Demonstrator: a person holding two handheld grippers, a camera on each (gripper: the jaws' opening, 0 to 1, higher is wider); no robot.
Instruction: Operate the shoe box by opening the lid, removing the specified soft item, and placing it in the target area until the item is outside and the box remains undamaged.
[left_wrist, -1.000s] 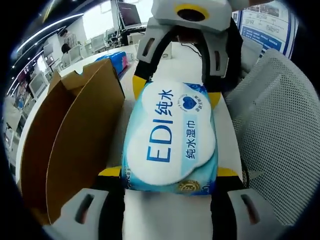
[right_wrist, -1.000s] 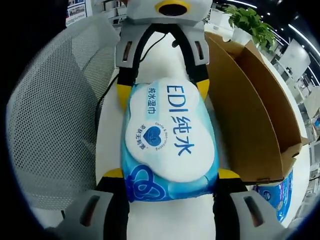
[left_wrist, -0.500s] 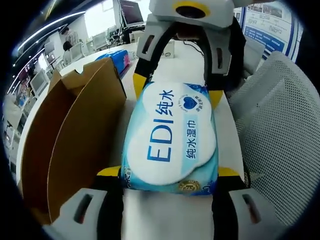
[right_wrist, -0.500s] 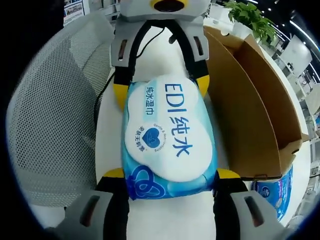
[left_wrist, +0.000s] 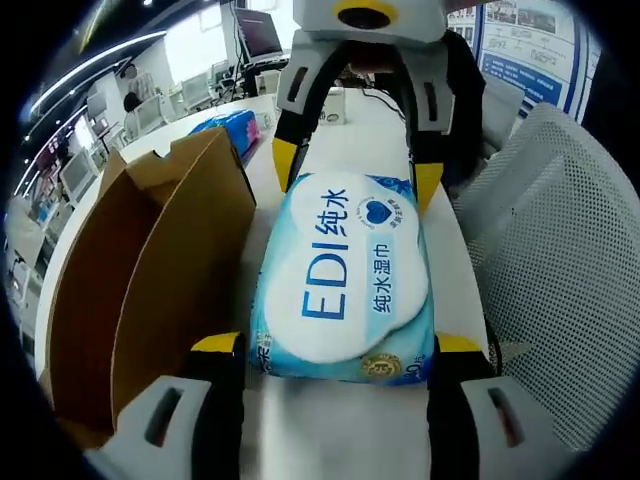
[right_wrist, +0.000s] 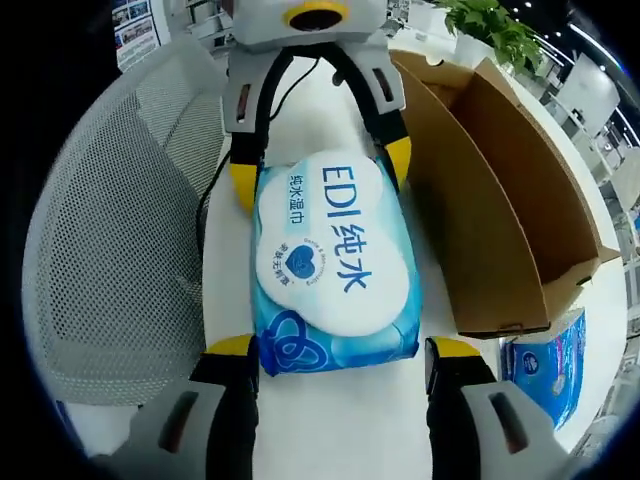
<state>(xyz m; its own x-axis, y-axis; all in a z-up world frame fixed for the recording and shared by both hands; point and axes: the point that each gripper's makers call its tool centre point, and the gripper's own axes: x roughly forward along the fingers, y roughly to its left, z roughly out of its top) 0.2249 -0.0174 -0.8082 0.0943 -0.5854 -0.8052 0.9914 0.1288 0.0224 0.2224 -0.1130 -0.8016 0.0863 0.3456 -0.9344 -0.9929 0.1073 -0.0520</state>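
One pack of wet wipes (left_wrist: 345, 280) is lying flat on the white worktop (left_wrist: 340, 440), outside the single open cardboard shoe box (left_wrist: 140, 290) standing just beside it. Two hand-held grippers are facing each other across the pack. The left hand-held gripper (left_wrist: 340, 350) is sitting spread, its yellow-tipped jaws flanking one end of the pack without pinching it; the right hand-held gripper (right_wrist: 342, 352) is likewise spread around the opposite end. A second, blue wipes pack (right_wrist: 545, 365) is lying on the worktop beyond the box. One grey mesh chair (right_wrist: 110, 230) is standing against the worktop's other side. A potted plant (right_wrist: 490, 30) and office desks with monitors (left_wrist: 258, 30) are showing behind.
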